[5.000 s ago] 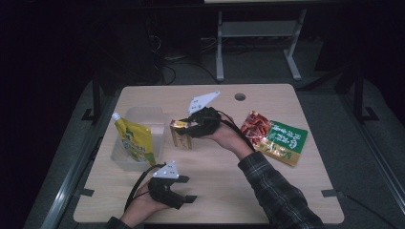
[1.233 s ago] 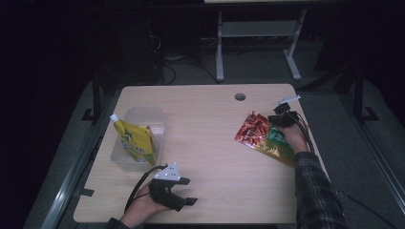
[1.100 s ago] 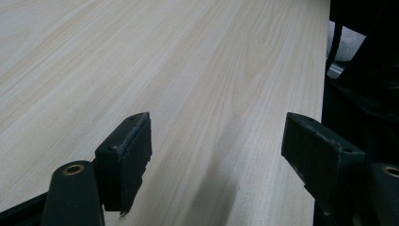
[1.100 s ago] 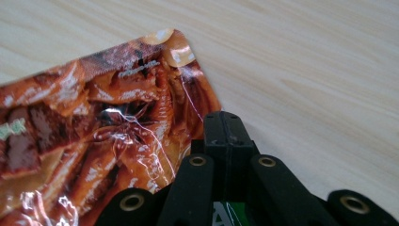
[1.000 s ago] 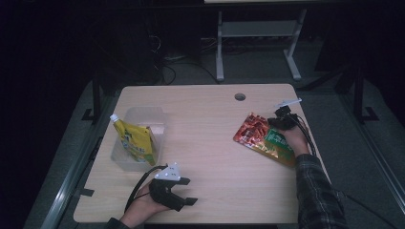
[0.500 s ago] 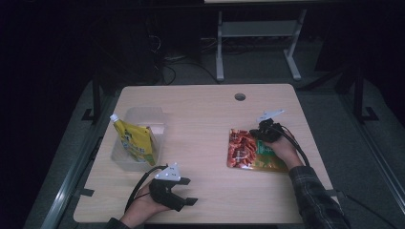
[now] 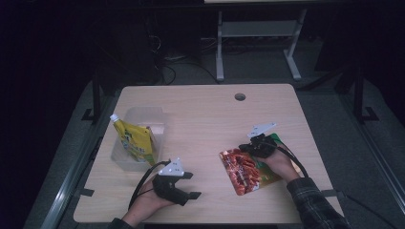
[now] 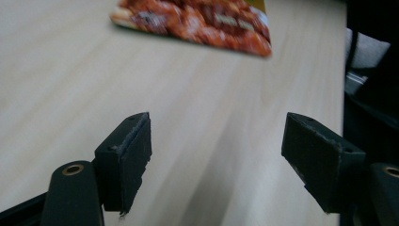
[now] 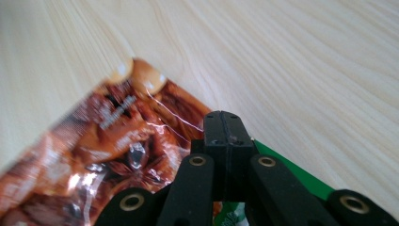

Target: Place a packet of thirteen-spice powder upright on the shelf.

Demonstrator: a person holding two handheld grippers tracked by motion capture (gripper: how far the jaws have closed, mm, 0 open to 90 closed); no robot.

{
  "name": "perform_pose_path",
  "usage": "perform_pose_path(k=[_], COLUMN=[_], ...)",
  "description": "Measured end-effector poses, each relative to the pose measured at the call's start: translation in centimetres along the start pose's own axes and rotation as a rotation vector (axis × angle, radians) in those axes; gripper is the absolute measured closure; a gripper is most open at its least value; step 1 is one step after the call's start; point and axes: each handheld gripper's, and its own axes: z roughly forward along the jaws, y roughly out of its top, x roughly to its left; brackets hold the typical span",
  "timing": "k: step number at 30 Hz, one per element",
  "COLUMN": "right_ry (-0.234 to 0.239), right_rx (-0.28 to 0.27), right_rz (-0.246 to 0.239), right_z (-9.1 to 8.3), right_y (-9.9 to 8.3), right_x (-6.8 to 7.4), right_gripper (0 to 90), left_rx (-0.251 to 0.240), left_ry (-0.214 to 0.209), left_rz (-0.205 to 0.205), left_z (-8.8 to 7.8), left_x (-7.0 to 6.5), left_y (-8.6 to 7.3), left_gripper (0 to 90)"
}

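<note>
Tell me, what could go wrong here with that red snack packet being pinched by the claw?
The right claw is shut on just the edge of the red snack packet, so the shiny foil might slip free or crease if lifted or dragged. The packet also lies near the table's front edge, so a slip there might send it off. The clear bin already holds a yellow pouch leaning across it, so anything added could catch on that.
</note>
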Motion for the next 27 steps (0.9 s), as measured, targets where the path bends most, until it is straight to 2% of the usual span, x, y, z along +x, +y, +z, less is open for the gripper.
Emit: perform_pose_path(k=[2,4,7,9,13,15,17,19,21,27], right_ry=[-0.017,-0.017,-0.027,-0.038,-0.073,-0.076,-0.093,-0.094,-0.094,-0.098], right_rx=[-0.016,-0.03,-0.029,-0.015,-0.033,-0.035,-0.03,-0.037,-0.041,-0.042], right_rz=[0.01,0.033,0.064,0.093,0.118,0.136,0.134,0.139,0.138,0.139], right_z=[-0.6,-1.2,-2.1,-2.8,-4.3,-5.1,-5.7,-6.3,-6.9,-7.9], right_y=[-0.1,-0.3,-0.9,-1.3,-2.5,-3.0,-3.4,-3.8,-4.2,-5.0], right_x=[-0.1,-0.2,-0.6,-0.8,-1.1,-1.1,-1.1,-0.9,-0.8,-0.3], right_gripper=[81.6,74.4,61.9,55.0,44.2,41.3,39.7,38.6,37.9,35.5], left_rx=[-0.018,-0.024,-0.012,0.001,0.017,0.037,0.055,0.063,0.076,0.109], left_ry=[0.009,0.014,0.016,0.017,-0.003,-0.005,-0.032,-0.036,-0.035,-0.056], left_rz=[-0.005,0.008,0.024,0.043,0.054,0.058,0.058,0.06,0.074,0.077], left_z=[0.6,1.5,3.1,4.7,7.8,9.3,10.7,11.9,12.9,15.6], left_x=[0.4,1.0,1.7,2.2,3.0,3.3,3.7,4.1,4.4,5.1], left_y=[0.9,1.9,3.4,4.7,6.6,7.3,7.9,8.5,9.1,10.2], left_gripper=[24.1,24.2,24.2,23.8,21.6,19.6,18.9,18.4,17.7,16.0])
